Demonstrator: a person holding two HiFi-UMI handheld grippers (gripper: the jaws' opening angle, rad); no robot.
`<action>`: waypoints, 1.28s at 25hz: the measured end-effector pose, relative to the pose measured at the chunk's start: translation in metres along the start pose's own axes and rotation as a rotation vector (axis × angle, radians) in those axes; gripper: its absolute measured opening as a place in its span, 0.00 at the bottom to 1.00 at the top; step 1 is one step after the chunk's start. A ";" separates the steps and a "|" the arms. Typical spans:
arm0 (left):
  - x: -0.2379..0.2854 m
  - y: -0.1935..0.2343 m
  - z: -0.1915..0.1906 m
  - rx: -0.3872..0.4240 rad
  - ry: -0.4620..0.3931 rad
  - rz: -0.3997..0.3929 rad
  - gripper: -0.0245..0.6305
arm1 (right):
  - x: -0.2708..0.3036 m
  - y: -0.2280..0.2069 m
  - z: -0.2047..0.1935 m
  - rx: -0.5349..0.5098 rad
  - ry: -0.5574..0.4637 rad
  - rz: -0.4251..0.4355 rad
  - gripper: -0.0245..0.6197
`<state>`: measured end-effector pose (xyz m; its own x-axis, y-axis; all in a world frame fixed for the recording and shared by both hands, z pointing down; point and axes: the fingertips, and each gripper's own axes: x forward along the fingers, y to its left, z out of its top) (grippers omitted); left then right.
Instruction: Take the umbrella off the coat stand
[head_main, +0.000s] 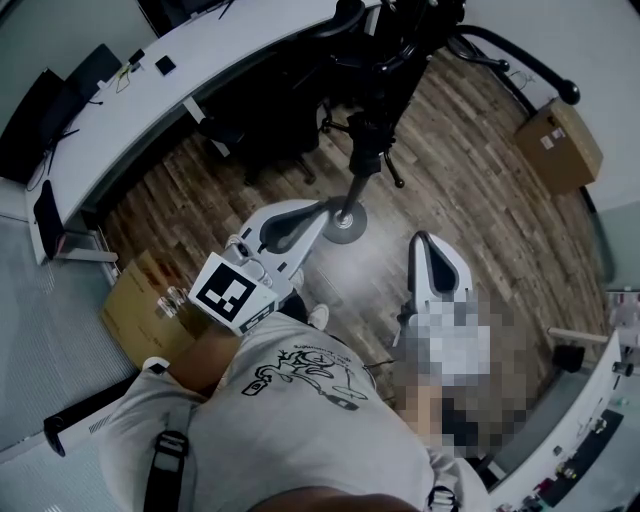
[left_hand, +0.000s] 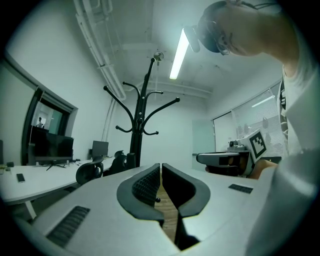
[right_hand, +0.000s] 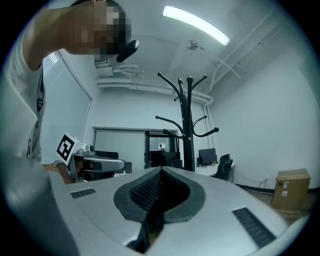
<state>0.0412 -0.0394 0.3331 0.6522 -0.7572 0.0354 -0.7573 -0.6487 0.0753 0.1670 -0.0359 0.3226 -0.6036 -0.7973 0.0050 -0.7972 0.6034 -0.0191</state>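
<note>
The black coat stand (head_main: 368, 150) rises from its round base (head_main: 346, 222) on the wood floor, just ahead of me. Its curved hooks are bare in the left gripper view (left_hand: 142, 112) and in the right gripper view (right_hand: 189, 120). I see no umbrella in any view. My left gripper (head_main: 322, 209) is held by the base with its jaws shut and nothing between them (left_hand: 161, 168). My right gripper (head_main: 425, 240) is held to the right of the base, also shut and empty (right_hand: 161, 172). Each gripper shows in the other's view, the right (left_hand: 225, 159) and the left (right_hand: 97, 162).
A long white desk (head_main: 200, 60) curves along the back left, with dark office chairs (head_main: 270, 115) in front of it. One cardboard box (head_main: 560, 145) sits at the right and another (head_main: 150, 300) at the left. A second desk (head_main: 590, 420) stands at the lower right.
</note>
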 end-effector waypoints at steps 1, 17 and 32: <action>0.002 0.005 0.000 -0.002 -0.001 0.001 0.09 | 0.006 -0.001 0.000 -0.001 0.001 0.001 0.05; 0.062 0.103 0.037 0.005 -0.049 -0.143 0.09 | 0.116 -0.017 0.031 -0.057 -0.007 -0.092 0.05; 0.130 0.125 0.058 0.105 -0.096 -0.413 0.11 | 0.192 -0.034 0.051 -0.066 -0.004 -0.197 0.08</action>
<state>0.0291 -0.2235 0.2898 0.8988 -0.4329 -0.0698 -0.4360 -0.8991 -0.0384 0.0791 -0.2101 0.2731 -0.4360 -0.9000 -0.0015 -0.8990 0.4354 0.0470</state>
